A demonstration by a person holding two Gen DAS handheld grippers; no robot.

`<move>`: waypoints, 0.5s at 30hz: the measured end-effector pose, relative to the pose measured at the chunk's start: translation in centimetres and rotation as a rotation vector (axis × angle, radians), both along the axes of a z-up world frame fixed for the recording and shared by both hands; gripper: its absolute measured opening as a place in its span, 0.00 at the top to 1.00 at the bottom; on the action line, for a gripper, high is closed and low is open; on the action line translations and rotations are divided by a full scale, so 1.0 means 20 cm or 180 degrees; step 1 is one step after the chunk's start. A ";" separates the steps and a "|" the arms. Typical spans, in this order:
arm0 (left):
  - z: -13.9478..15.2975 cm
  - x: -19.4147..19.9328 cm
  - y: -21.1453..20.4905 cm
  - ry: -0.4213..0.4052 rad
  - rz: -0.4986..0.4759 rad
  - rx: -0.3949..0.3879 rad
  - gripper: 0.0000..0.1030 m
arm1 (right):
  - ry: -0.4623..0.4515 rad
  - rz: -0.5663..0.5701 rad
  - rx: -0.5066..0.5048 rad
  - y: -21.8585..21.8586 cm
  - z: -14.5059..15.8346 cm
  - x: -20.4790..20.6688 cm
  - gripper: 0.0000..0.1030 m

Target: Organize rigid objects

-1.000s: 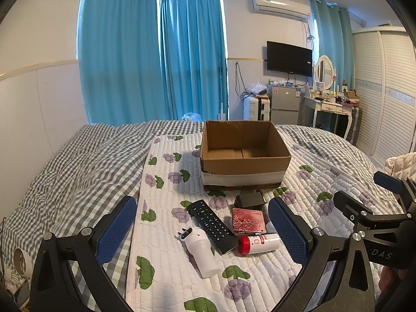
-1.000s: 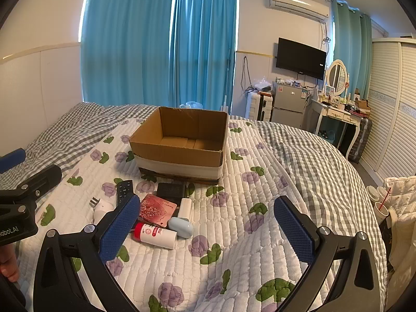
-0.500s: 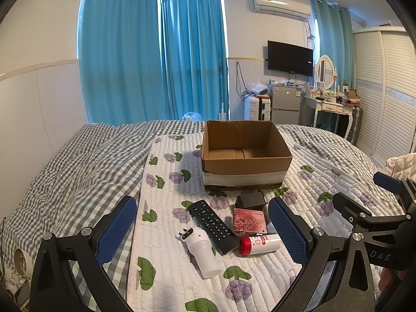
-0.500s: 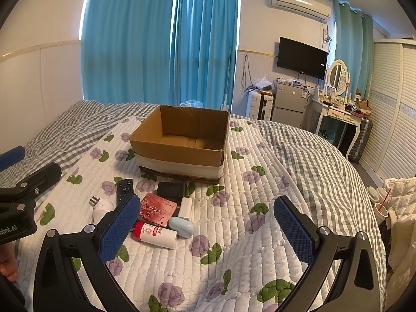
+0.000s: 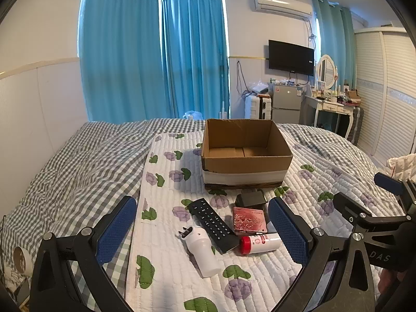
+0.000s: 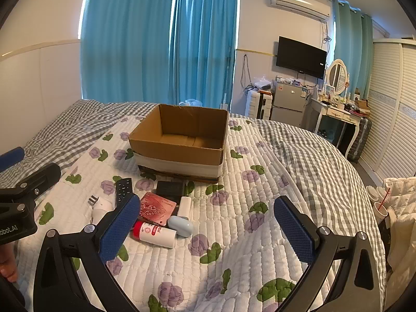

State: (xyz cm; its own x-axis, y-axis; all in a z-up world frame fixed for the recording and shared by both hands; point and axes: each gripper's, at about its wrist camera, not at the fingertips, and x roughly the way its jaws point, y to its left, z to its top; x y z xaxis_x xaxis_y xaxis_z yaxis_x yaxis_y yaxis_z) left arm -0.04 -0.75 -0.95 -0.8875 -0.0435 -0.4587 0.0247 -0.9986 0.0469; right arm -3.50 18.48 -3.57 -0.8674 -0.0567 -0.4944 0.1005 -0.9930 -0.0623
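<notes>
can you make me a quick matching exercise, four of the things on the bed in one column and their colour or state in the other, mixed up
Things:
1. cardboard box
2. remote control
3. small bottle
4. left hand-held gripper

Descriptions:
A. lying on its side, red cap
B. black, long, covered in buttons
C. open, holding nothing
D. brown, upright, open top, nothing visible inside

Pairs: 1-D, 2-B, 3-A, 4-C

Blue curtains (image 5: 156, 59), a wall television (image 5: 291, 54) and an air conditioner (image 5: 283, 2) behind.
</notes>
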 end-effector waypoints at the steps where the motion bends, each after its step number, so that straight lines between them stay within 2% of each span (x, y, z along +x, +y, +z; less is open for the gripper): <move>1: 0.00 0.00 0.00 0.0001 -0.0003 -0.0001 0.00 | -0.0004 -0.0001 0.0002 0.00 0.00 0.00 0.00; 11: 0.07 -0.03 0.00 -0.0030 0.0068 -0.0208 0.00 | -0.0049 0.0123 0.0186 -0.04 0.07 -0.04 0.00; 15: 0.05 -0.11 -0.02 -0.0161 0.0073 -0.0333 0.00 | -0.0222 0.0249 0.0313 -0.08 0.07 -0.15 0.00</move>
